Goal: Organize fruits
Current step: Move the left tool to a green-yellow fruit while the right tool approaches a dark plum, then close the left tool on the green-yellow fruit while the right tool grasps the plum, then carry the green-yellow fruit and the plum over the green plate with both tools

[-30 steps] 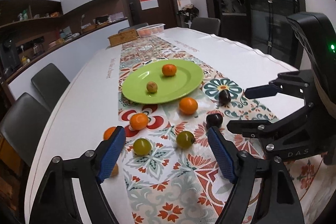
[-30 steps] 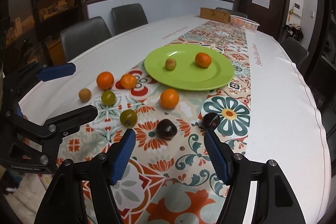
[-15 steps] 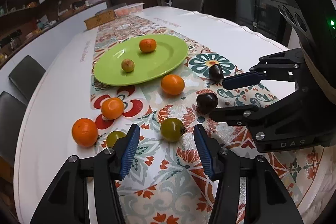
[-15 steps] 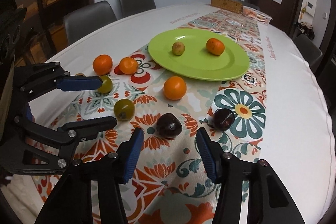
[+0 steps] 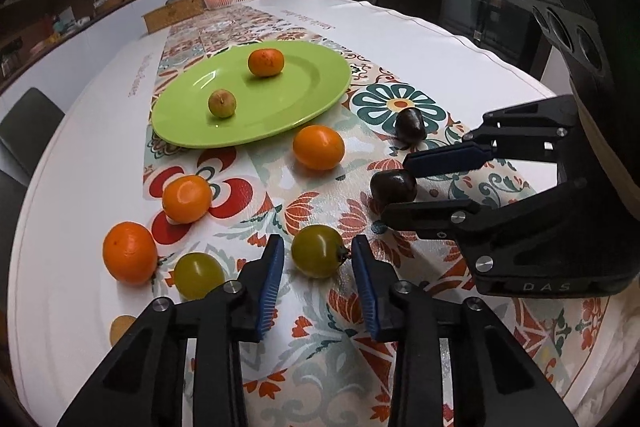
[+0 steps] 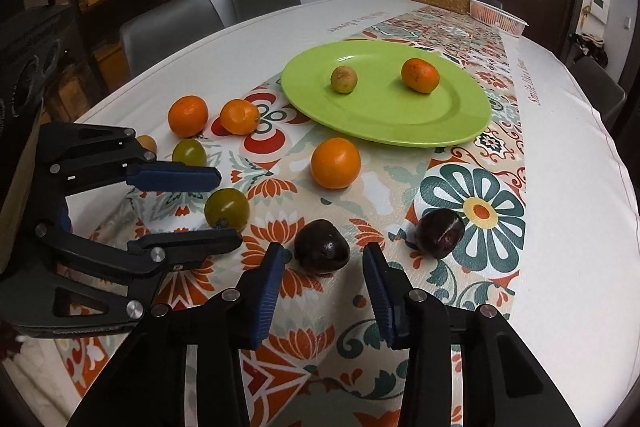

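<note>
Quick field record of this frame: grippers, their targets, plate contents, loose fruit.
left gripper: jaws just been closing, around green tomato; contact unclear
right gripper: jaws just been closing, flanking dark plum, gaps visible
plate: one orange, one small greenish fruit
loose oranges: three, on the table
other loose: second green tomato, second plum, small brown fruit

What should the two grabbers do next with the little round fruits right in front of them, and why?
Probably finish closing. The left gripper has the round green tomato between its blue pads; the right gripper flanks the dark purple plum. Both sets of jaws have just been closing, but small gaps seem to remain. Once gripped, the fruits can be lifted toward the lime-green plate.
</note>
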### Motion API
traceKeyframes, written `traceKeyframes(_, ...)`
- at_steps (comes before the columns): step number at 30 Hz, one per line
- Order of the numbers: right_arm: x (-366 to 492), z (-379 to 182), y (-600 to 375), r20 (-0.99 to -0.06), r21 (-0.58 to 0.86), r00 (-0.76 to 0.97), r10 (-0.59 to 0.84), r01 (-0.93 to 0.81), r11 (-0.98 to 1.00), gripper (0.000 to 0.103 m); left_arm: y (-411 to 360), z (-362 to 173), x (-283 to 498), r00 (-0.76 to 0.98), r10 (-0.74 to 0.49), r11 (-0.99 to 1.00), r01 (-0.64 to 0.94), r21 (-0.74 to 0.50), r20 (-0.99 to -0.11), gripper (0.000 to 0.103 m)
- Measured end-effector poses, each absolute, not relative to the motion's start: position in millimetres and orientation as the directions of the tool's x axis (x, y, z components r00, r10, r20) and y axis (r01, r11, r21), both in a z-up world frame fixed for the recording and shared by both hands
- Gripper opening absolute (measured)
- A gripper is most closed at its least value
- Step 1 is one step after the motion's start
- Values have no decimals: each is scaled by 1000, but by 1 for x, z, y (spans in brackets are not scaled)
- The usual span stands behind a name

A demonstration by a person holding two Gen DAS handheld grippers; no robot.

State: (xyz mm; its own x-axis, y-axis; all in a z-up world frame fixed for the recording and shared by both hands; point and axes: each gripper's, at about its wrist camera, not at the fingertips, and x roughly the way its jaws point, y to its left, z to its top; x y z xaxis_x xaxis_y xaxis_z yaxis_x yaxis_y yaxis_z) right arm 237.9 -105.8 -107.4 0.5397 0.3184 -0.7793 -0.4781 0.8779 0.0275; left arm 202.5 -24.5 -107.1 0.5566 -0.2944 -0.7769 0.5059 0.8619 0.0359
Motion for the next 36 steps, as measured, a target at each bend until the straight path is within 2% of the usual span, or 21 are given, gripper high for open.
traceKeyframes(8,241,-109,-106,-784,49,527,328,-474,879,31,-26,-107,205,546,-291,868,496,24,-786,29)
traceKeyframes(19,232,-97,-110,-768,78,542,341,-449,890,30,-21,-95,199,559,-281,894,449,0,-781,28)
traceKeyframes(36,237,-42,-122,-705,88,626,334,-391,916,30,-23,-40,210,640,-265,918,397,15,-721,28)
